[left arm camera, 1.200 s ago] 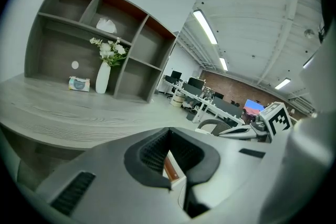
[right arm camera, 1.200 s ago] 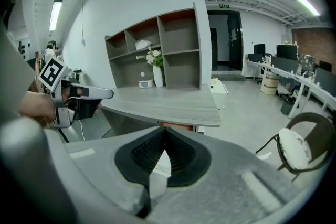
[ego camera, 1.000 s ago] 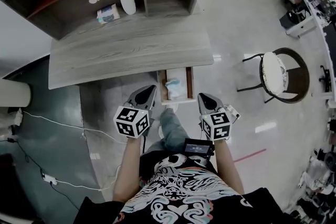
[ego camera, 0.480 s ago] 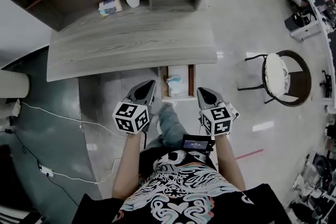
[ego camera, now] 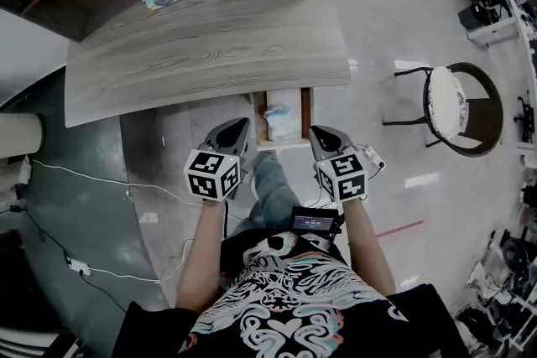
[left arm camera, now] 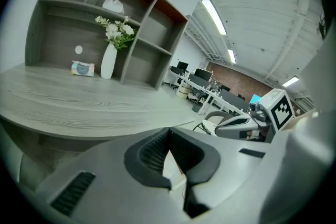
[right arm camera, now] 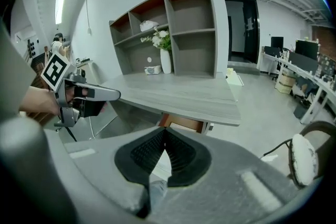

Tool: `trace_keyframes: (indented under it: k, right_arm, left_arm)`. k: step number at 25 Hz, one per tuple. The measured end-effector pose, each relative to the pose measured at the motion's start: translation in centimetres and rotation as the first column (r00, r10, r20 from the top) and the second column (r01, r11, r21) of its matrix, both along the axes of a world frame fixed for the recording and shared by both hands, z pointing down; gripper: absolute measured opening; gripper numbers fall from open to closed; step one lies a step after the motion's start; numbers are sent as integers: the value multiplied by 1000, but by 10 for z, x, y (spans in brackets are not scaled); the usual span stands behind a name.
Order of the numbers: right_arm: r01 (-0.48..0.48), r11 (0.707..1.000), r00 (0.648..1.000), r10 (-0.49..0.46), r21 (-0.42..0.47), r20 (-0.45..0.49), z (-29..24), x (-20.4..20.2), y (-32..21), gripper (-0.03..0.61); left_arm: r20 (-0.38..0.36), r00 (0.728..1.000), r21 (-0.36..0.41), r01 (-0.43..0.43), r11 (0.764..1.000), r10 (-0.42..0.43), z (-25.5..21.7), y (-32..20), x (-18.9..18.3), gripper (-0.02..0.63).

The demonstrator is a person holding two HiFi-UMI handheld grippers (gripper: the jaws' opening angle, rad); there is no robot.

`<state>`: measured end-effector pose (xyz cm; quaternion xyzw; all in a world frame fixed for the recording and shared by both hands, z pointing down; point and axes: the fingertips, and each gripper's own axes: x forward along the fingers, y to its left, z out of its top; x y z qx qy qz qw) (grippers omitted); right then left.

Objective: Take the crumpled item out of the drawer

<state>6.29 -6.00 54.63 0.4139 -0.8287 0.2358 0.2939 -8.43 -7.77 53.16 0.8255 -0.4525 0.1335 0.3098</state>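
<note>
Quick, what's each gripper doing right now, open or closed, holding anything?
Left gripper: shut, nothing between the jaws.
Right gripper: shut, nothing between the jaws.

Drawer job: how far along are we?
Done: the drawer is open, under the desk. In hand: nothing; the left claw and right claw hover before it, both shut and empty. Left: the crumpled item lies inside, to be gripped and lifted out.
</note>
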Motion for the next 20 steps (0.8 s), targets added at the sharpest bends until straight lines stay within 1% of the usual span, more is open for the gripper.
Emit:
trace_keyframes:
  k: [5, 10, 17, 20]
  right_arm:
    - [10, 999, 1000, -11, -37, -29, 20, -3, -3, 5]
    - [35, 996, 998, -39, -85, -46, 42, -9, -5, 5]
    - [87, 987, 991, -99, -137, -84, 77, -17, -12, 5]
    - [124, 980, 985, -140, -153, -102, 92, -20, -17, 5]
  left_arm:
    - [-7, 1000, -52, 5, 999, -5, 22, 0, 0, 0]
    - [-3, 1000, -105, -9, 994, 8, 45, 1, 3, 0]
    - [32, 997, -169, -70, 983, 76, 83, -2, 16, 0]
    - [53, 994, -204, -86, 975, 98, 100, -1, 19, 0]
